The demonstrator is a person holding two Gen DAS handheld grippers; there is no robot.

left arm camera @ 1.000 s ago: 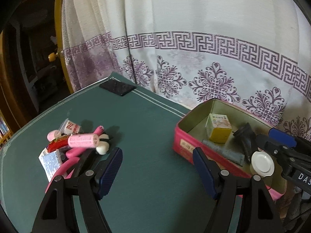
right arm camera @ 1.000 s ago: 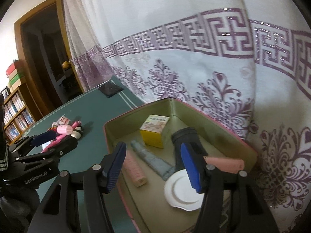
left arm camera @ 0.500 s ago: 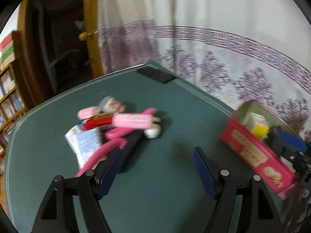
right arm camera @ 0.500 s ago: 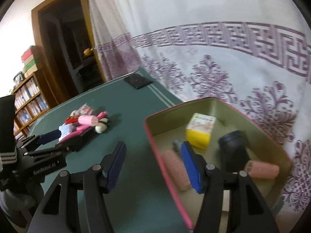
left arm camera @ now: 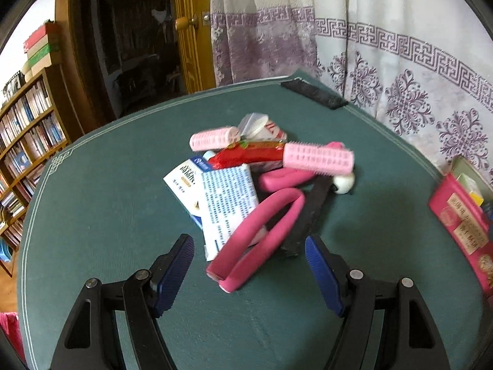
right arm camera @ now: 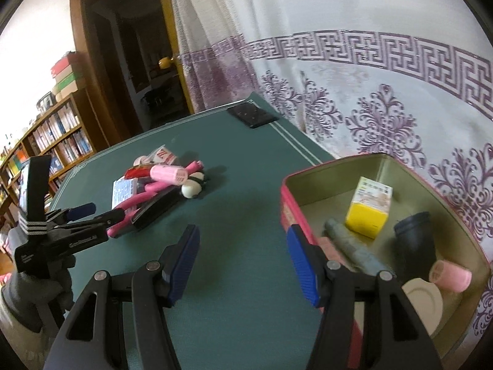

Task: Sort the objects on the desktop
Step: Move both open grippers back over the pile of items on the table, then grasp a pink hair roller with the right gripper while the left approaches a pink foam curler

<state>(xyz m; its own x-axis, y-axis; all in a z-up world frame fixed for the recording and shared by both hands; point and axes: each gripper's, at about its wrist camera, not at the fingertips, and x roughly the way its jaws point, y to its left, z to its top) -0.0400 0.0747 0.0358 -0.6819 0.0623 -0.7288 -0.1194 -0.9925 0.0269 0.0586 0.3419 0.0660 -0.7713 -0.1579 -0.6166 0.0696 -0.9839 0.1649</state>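
A pile of small objects lies on the green table (left arm camera: 101, 203): two pink hair rollers (left arm camera: 317, 158) (left arm camera: 212, 138), a red packet (left arm camera: 246, 155), a white and blue medicine box (left arm camera: 215, 197), a bent pink foam curler (left arm camera: 262, 234), a black strip (left arm camera: 308, 212) and a white ball (left arm camera: 343, 183). My left gripper (left arm camera: 249, 273) is open and empty just in front of the pile; it also shows in the right wrist view (right arm camera: 95, 211). My right gripper (right arm camera: 243, 259) is open and empty beside the red tin (right arm camera: 288, 212), which holds a yellow box (right arm camera: 368, 212), a black cup (right arm camera: 416, 237), a pink roller (right arm camera: 451, 276) and a white lid (right arm camera: 423, 302).
A black pad (left arm camera: 312, 94) lies at the table's far corner. A patterned white curtain (right arm camera: 369, 61) hangs behind the table. A doorway and bookshelves (left arm camera: 24, 135) stand to the left. The red tin shows at the right edge of the left wrist view (left arm camera: 462, 225).
My left gripper has swung left from the tin to face the pile and moved close to it. My right gripper has pulled back out of the tin to its left side.
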